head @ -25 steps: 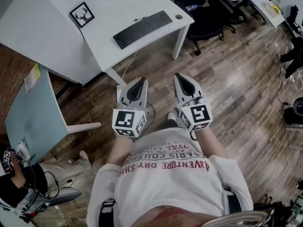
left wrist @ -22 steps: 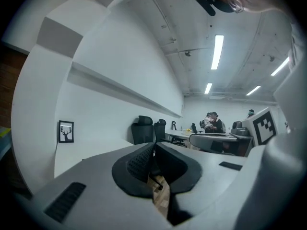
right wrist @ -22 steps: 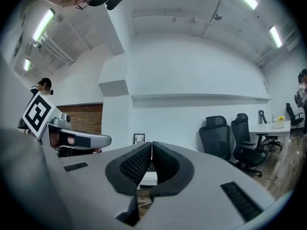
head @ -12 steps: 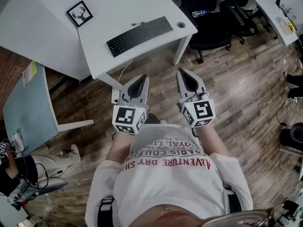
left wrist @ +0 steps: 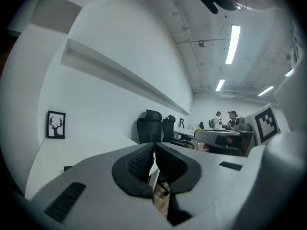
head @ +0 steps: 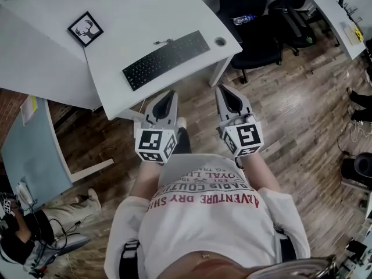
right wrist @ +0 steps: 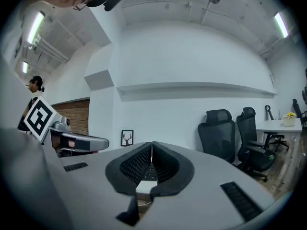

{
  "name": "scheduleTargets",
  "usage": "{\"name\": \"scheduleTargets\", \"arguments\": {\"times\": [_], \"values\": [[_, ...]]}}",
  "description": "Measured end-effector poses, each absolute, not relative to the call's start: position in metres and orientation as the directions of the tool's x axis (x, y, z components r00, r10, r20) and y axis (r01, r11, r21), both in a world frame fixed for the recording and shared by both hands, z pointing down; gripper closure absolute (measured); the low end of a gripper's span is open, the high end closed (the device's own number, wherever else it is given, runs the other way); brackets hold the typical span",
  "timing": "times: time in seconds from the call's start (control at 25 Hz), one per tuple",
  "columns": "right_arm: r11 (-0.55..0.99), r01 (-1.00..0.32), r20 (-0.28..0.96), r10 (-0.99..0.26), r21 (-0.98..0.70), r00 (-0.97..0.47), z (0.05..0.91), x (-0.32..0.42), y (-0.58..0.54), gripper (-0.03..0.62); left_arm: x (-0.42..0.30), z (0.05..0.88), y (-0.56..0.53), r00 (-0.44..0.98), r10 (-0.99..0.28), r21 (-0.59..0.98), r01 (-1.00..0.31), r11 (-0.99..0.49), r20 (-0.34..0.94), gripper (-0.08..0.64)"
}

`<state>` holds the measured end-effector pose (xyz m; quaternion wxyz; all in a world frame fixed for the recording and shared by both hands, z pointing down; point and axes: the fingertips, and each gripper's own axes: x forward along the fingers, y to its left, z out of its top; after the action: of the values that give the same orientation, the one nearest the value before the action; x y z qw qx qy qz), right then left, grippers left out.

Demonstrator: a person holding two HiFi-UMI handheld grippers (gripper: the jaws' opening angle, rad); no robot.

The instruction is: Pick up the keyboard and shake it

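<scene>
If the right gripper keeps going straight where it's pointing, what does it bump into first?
The right gripper probably meets the front edge of the white desk first; the black keyboard lies just beyond. Height is hard to judge, so it might pass over.

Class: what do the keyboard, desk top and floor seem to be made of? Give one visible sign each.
Keyboard: likely matt black plastic, rows of separate keys. Desk top: smooth white laminate or painted board, even unmarked surface. Floor: wood or wood-look planks, grain and seams.
</scene>
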<state>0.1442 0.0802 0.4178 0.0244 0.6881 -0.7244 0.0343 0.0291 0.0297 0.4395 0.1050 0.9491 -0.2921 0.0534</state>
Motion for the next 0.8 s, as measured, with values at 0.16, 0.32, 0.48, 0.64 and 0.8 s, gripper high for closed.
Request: {"name": "scheduleTargets", "arguments": {"times": [0.16, 0.32, 0.48, 0.64, 0.8], "values": [[0.031, -0.999, 0.094, -0.995, -0.025, -0.033, 0.422, 0.157, 0.022, 0.566, 0.045, 0.439, -0.031, 0.836, -0.525, 0.164, -0.547, -0.821, 0.158, 0.526], [0.025, -1.000, 0.085, -0.996, -0.008, -0.025, 0.416, 0.163, -0.035, 0.566, 0.053, 0.436, -0.091, 0.840, -0.519, 0.166, -0.540, -0.825, 0.155, 0.525], [0.033, -0.999, 0.058, -0.998, 0.007, -0.033, 0.407, 0.169, -0.088, 0.567, 0.054, 0.436, -0.145, 0.826, -0.542, 0.178, -0.564, -0.807, 0.156, 0.526], [0.060, -0.998, 0.065, -0.996, -0.002, -0.060, 0.411, 0.168, -0.131, 0.566, 0.045, 0.437, -0.185, 0.800, -0.579, 0.172, -0.600, -0.782, 0.157, 0.525], [0.131, -0.991, 0.090, -0.987, -0.010, -0.132, 0.421, 0.162, -0.165, 0.566, 0.031, 0.444, -0.211, 0.748, -0.640, 0.177, -0.664, -0.726, 0.179, 0.526]]}}
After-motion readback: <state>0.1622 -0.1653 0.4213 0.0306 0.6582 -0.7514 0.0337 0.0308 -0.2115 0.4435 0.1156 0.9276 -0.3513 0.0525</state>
